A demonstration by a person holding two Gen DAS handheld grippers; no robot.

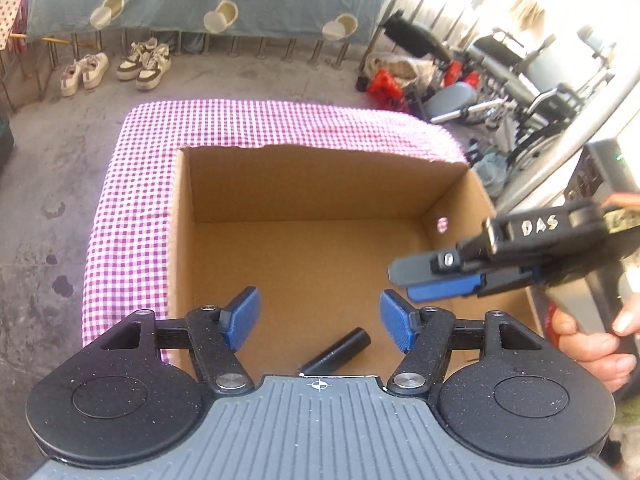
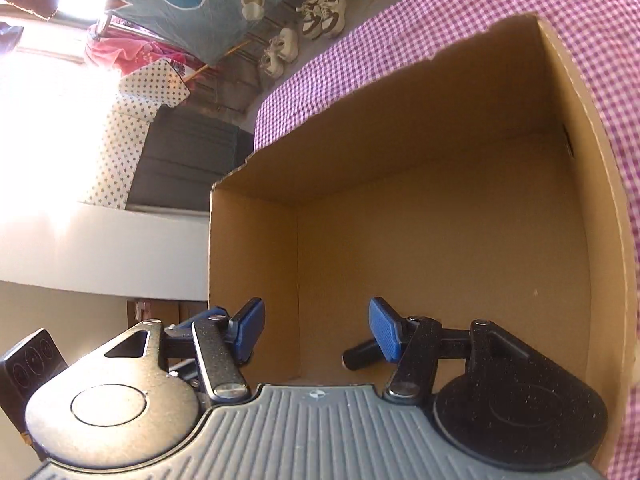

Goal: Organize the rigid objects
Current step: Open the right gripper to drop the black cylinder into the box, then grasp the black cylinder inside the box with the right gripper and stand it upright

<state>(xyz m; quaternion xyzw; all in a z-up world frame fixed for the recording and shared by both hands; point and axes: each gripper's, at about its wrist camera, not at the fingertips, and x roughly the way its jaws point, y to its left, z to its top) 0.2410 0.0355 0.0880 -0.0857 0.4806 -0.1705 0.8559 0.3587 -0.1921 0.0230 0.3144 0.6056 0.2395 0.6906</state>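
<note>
Left wrist view alone shows a hand (image 1: 592, 336); both grippers' jaws stand apart, empty, over the box (image 1: 304, 184).

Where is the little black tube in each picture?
Left wrist view: the black tube lies on the box floor, bottom centre, just past the camera's own tool.
Right wrist view: the black tube peeks out low and right of centre, behind a blue pad.
Shared landmark: the cardboard box.
</note>
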